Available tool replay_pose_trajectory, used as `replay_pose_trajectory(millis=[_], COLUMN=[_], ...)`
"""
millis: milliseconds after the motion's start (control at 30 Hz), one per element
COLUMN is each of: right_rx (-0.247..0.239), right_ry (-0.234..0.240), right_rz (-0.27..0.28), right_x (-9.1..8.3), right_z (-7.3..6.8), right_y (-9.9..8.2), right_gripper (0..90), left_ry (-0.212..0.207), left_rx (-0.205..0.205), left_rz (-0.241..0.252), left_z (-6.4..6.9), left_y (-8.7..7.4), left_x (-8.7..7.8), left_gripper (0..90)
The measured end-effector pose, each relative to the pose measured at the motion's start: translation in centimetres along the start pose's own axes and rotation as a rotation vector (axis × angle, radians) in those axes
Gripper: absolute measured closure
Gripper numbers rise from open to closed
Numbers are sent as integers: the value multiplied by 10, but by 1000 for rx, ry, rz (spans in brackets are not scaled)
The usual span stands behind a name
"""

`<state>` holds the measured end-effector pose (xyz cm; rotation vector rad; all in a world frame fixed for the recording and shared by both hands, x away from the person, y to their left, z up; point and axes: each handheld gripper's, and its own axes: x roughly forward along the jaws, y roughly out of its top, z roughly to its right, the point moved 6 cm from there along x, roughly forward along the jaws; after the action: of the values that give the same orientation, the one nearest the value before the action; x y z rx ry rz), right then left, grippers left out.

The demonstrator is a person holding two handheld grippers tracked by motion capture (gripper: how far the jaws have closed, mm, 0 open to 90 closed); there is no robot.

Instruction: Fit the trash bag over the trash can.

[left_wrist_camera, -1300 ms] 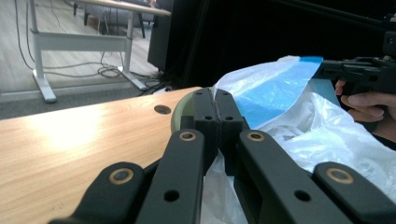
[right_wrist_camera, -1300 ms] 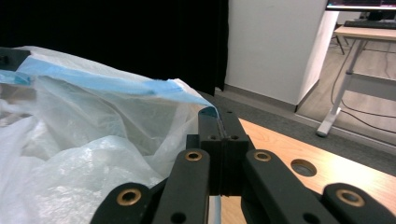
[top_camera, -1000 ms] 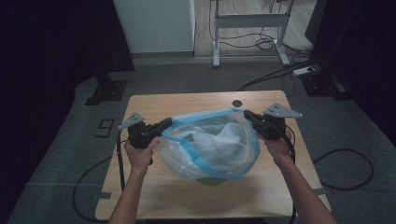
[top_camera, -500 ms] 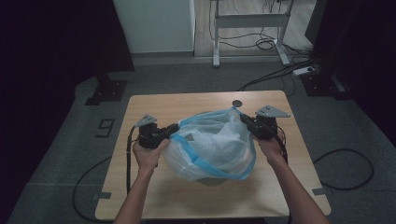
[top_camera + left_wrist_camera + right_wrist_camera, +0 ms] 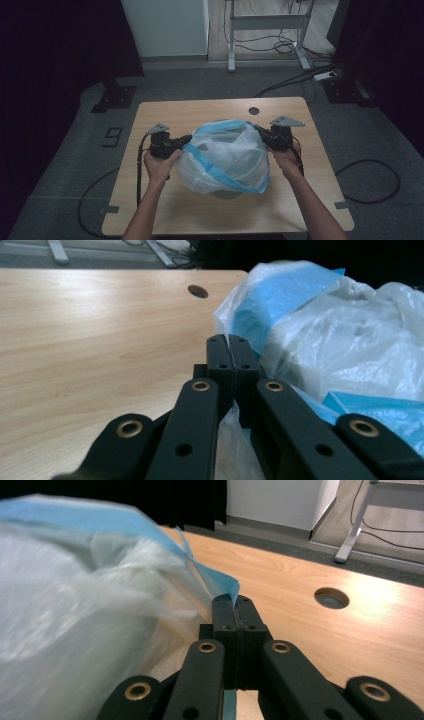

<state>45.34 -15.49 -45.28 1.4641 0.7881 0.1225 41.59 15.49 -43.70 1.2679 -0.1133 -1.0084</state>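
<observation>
A person stretches a translucent plastic bag point(image 5: 225, 160) with a blue rim band between two claws above the wooden surface point(image 5: 165, 112). The left claw point(image 5: 186, 140) is clamped on the bag's left edge, its jaws pressed together over the film; the right claw point(image 5: 260, 131) pinches the blue band at the right edge the same way. The bag hangs between them at the middle of the surface, its long axis running left to right, its belly sagging toward the near edge. Each hand sits just outside its own end, neither nearer than the other.
</observation>
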Motion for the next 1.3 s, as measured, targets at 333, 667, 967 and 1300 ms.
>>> replay_pose_trajectory(millis=[333, 667, 967, 1300], right_rx=[49, 69, 74, 80], right_ry=[-12, -4, 19, -44], right_rz=[33, -30, -61, 117], right_x=[9, 18, 13, -40], right_z=[15, 17, 14, 21], right_y=[9, -3, -22, 0], right_gripper=[890, 890, 884, 590], left_ry=[37, 45, 17, -2], left_rx=[-31, -53, -48, -41], left_rz=[0, -41, -29, 6], left_z=[-16, -22, -18, -17], left_y=[13, -4, -15, -9], left_x=[11, 19, 8, -2], left_gripper=[897, 897, 893, 888])
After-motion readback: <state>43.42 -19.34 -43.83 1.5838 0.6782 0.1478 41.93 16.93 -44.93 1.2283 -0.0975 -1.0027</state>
